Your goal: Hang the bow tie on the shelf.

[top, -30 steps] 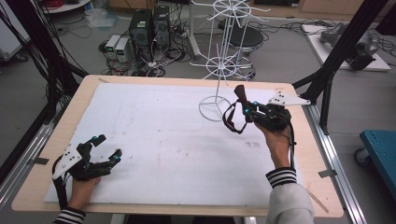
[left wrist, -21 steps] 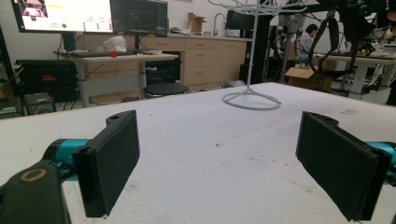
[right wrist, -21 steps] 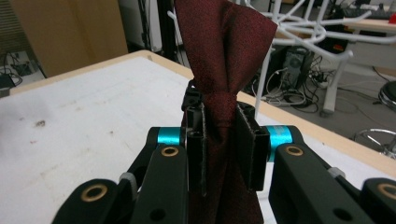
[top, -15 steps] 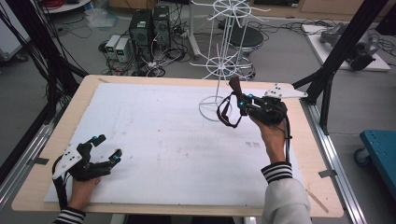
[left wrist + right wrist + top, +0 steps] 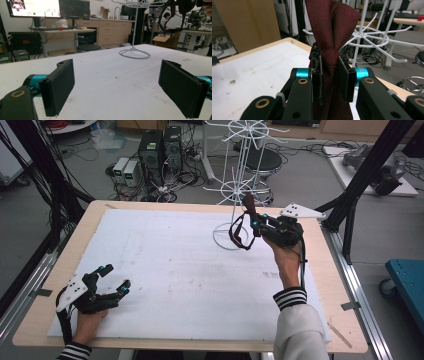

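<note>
- Right gripper (image 5: pixel 251 218) is clamped on the dark red bow tie (image 5: pixel 332 30), held upright right beside the white wire rack (image 5: pixel 239 185), strap loop dangling.
- Left gripper (image 5: pixel 111 279) rests open on the table, well away; rack arms sit just beyond the tie.

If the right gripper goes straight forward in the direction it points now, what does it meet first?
Probably the white wire rack. The right gripper, shut on the dark red bow tie, points toward the rack's hook arms just beyond, though the depth between them is hard to judge.
</note>
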A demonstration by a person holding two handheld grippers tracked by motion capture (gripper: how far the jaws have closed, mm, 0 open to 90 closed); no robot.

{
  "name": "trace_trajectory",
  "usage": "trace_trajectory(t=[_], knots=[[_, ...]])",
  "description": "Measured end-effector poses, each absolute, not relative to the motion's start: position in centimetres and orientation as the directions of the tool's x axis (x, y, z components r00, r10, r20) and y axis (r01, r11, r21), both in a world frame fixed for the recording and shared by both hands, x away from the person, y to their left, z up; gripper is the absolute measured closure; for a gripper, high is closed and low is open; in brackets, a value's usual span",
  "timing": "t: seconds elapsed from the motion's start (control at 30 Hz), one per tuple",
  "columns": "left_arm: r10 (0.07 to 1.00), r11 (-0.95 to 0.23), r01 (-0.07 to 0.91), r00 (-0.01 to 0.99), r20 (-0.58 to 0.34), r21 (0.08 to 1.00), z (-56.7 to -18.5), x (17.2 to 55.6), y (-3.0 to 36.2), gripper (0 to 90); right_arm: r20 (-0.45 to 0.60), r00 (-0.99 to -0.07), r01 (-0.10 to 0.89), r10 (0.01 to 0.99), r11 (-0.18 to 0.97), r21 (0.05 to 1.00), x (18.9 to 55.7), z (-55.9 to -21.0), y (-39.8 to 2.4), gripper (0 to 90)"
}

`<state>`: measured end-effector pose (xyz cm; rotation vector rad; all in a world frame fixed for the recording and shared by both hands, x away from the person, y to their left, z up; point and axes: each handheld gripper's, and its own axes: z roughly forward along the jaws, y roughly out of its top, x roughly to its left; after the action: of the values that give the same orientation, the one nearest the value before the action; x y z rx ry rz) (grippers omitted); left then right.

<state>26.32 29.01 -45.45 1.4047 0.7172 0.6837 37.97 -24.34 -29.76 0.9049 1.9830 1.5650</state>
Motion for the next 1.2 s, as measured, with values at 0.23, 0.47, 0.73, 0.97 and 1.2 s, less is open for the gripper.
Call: trace_trajectory(t=[0.23,0.47,0.73,0.97,1.2], knots=[[0.785,0.052,-0.002,0.619,-0.040,0.999,-45.4,26.3,29.0,13.9,0.051,-0.673,0.213,0.738,0.128,0.969,38.7,-29.3,-23.9,76.0],[0.785,0.053,-0.002,0.618,-0.040,0.999,-45.4,26.3,29.0,13.9,0.051,-0.663,0.209,0.747,0.119,0.971,39.5,-29.0,-23.3,76.0],[0.785,0.053,-0.001,0.618,-0.041,0.999,-45.4,26.3,29.0,13.9,0.077,-0.643,0.235,0.762,0.100,0.967,40.2,-29.5,-23.3,76.0],[0.785,0.052,-0.001,0.619,-0.041,0.999,-45.4,26.3,29.0,13.9,0.101,-0.630,0.268,0.770,0.094,0.959,40.5,-29.9,-23.2,75.9],[0.785,0.052,-0.001,0.619,-0.040,0.999,-45.4,26.3,29.0,13.9,0.118,-0.608,0.293,0.785,0.084,0.953,40.7,-30.3,-23.1,75.9]])
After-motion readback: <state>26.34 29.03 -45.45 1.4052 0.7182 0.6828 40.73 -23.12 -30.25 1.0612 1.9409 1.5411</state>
